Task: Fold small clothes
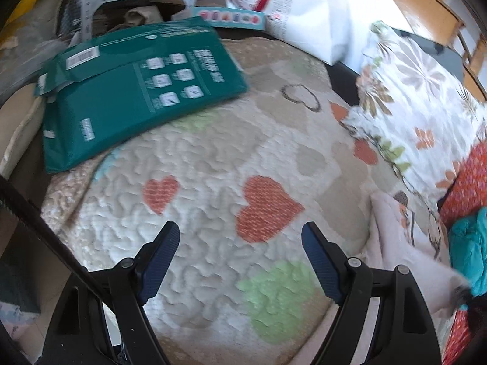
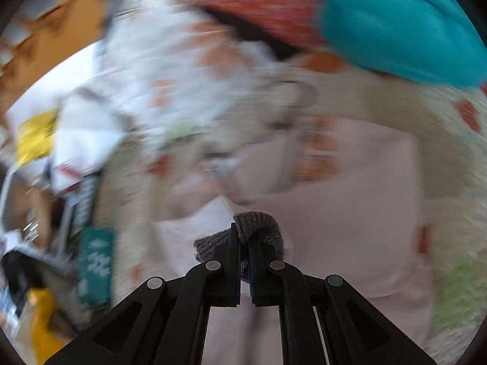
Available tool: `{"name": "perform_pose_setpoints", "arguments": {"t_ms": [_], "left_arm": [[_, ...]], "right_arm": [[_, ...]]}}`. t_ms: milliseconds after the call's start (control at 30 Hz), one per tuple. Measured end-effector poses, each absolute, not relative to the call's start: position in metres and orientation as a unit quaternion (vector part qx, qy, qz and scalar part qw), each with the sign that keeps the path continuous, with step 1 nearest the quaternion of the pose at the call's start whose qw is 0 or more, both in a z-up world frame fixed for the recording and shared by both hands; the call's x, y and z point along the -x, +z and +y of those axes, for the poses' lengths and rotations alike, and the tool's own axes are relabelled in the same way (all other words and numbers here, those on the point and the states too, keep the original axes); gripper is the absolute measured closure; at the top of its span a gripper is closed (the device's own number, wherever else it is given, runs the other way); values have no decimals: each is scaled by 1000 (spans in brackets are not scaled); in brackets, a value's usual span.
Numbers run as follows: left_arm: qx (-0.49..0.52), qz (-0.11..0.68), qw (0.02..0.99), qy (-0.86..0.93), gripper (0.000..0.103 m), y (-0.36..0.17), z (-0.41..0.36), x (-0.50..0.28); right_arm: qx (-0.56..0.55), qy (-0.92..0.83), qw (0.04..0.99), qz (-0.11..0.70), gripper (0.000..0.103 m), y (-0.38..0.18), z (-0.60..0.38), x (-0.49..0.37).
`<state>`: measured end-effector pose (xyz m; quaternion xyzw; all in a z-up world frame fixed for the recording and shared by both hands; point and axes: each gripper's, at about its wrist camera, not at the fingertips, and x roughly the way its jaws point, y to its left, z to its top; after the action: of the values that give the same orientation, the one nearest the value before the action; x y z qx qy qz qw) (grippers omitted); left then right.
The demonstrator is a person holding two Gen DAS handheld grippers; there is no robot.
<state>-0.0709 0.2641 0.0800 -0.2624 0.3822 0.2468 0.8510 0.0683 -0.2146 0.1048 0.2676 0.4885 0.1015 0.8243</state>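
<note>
The right hand-held gripper (image 2: 243,243) is clamped tight on a grey ribbed knit edge (image 2: 258,228), apparently the cuff or hem of a pale pink garment (image 2: 334,213) that spreads ahead and to the right of its fingers over the heart-patterned quilt (image 1: 213,164) on the bed. The left hand-held gripper (image 1: 240,237) hovers over bare quilt with its jaws wide apart and nothing between them. From that left side the pink garment (image 1: 395,243) lies off to the right, at the frame's lower right edge, just beside a floral pillow (image 1: 411,91) and a teal garment (image 1: 468,243). So the right hand already has the cloth, while the left would need to travel rightward to reach a free edge. The garment's long axis cannot be judged: only part of it shows in either view. The right wrist view is heavily blurred, so prints, seams and the garment's outline are hard to read. A green flat package (image 1: 137,91) lies on the far left of the quilt, well apart from the clothes.
</note>
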Motion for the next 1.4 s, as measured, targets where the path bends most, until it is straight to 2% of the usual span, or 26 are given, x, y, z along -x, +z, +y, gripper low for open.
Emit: {"name": "perform_pose_setpoints", "arguments": {"t_ms": [133, 200, 367, 433, 467, 500, 600, 667, 733, 833, 900, 1133, 1333, 1400], "left_arm": [[233, 395, 860, 225, 22, 78, 235, 55], [213, 402, 867, 203, 22, 76, 214, 45], [170, 415, 880, 153, 22, 71, 164, 26], [159, 424, 881, 136, 22, 67, 146, 20], [150, 429, 881, 130, 22, 65, 137, 17], [138, 433, 882, 123, 22, 63, 126, 14], [112, 447, 882, 96, 22, 55, 100, 5], [103, 458, 879, 84, 22, 50, 89, 1], [90, 469, 875, 80, 22, 42, 78, -5], [80, 487, 867, 73, 22, 32, 69, -11], [74, 497, 862, 68, 22, 26, 66, -14], [48, 518, 853, 52, 22, 12, 61, -12], [11, 524, 851, 27, 17, 10, 54, 1], [42, 521, 852, 4, 28, 19, 61, 11]], "right_arm": [[-227, 4, 839, 494, 94, 60, -266, -68], [-206, -48, 851, 480, 80, 55, -287, -59], [-163, 9, 885, 436, 80, 74, -282, -33], [-147, 35, 892, 426, 70, 78, -270, -31], [-144, 41, 892, 426, 55, 76, -266, -34], [-143, 38, 892, 428, 50, 72, -264, -37], [-135, 30, 885, 445, 50, 58, -260, -49], [-139, 57, 872, 466, 57, 48, -261, -54], [-144, 74, 862, 480, 57, 40, -261, -59], [-112, -3, 855, 506, 60, 28, -276, -64], [-95, -47, 858, 503, 58, 31, -285, -63], [-155, -41, 875, 456, 54, 60, -306, -47], [-163, -49, 874, 454, 50, 60, -303, -29], [-168, -50, 871, 458, 48, 56, -305, -20]]}}
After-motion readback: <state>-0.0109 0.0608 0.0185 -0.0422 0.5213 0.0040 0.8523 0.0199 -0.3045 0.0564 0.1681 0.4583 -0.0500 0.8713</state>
